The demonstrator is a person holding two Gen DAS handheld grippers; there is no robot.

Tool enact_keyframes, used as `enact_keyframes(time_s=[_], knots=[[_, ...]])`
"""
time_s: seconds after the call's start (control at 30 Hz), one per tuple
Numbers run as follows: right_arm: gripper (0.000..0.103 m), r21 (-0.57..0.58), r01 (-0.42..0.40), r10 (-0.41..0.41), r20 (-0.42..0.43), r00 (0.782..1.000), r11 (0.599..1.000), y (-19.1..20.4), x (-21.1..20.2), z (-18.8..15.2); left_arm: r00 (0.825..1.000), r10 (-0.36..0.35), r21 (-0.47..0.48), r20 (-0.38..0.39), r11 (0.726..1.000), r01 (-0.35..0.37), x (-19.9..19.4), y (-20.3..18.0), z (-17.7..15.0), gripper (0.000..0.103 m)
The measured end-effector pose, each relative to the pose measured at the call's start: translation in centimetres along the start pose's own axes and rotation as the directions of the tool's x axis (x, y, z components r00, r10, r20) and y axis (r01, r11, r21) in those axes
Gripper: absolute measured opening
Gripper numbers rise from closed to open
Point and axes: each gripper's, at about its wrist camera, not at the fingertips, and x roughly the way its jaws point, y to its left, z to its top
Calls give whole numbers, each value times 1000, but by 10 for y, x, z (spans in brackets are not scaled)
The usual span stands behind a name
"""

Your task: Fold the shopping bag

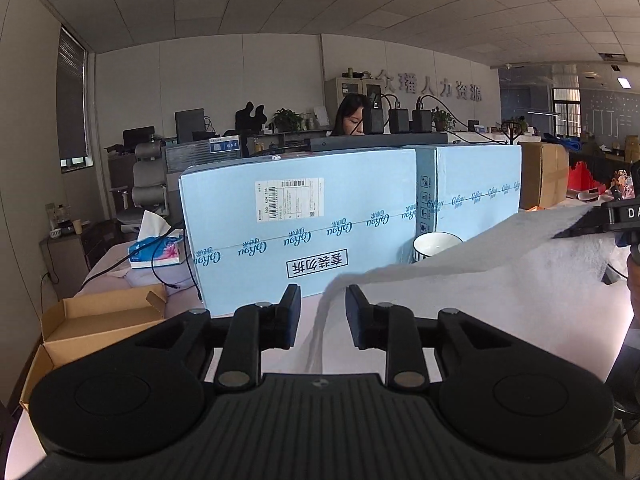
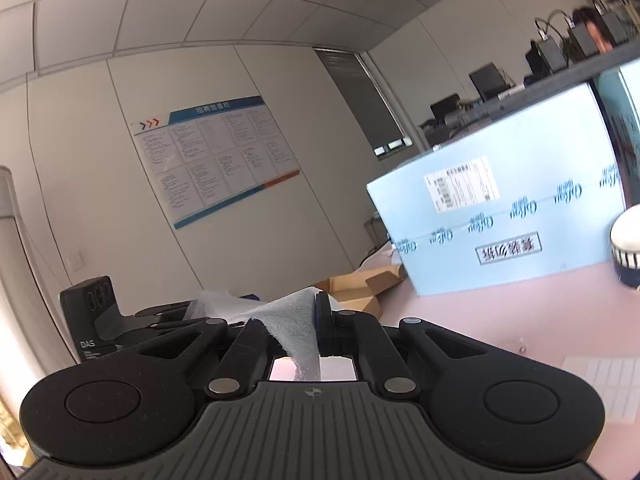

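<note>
Shopping bag [image 1: 500,276], white and soft, hung lifted off the pink table [image 2: 520,320], stretched between the two grippers.

Left gripper [image 1: 323,312]: fingers [image 1: 290,312] stood moderately apart, with a fold of the bag running down through the gap, close against the right-hand finger; not pinched. Right gripper [image 2: 316,320]: closed on a bag corner, cloth spilling back over the fingers [image 2: 325,320] toward the camera.

Judged mid-fold, cloth raised and spread; could equally have been a fold being carried over or one edge just let go. Next called for keeping the cloth taut and edges matched, whichever way.

Beyond the left fingers: blue carton [image 1: 300,220], a striped cup [image 1: 436,245] to its right, tissue box [image 1: 156,252] and open cardboard box [image 1: 100,320] off to the left.
</note>
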Motion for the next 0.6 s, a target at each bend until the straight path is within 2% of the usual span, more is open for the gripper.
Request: enact_keyframes(time_s=[0.13,0.23,0.4,0.5,0.6], knots=[[6,160,-53,56,-10,998,986,-17,-14,3,1000,-18,48,-1,999,18,25,-14,24,23],[6,204,-40,36,26,999,978,-23,-43,9,997,-79,74,18,994,77,53,-28,45,25],[7,246,53,-78,95,992,968,-49,-76,9,985,-172,90,7,981,170,120,-63,68,28],[7,271,119,-156,119,980,955,-70,-84,8,966,-253,71,-54,964,256,175,-94,69,28],[7,318,193,-245,133,960,928,-98,-100,4,948,-296,70,-119,950,305,215,-123,58,28]])
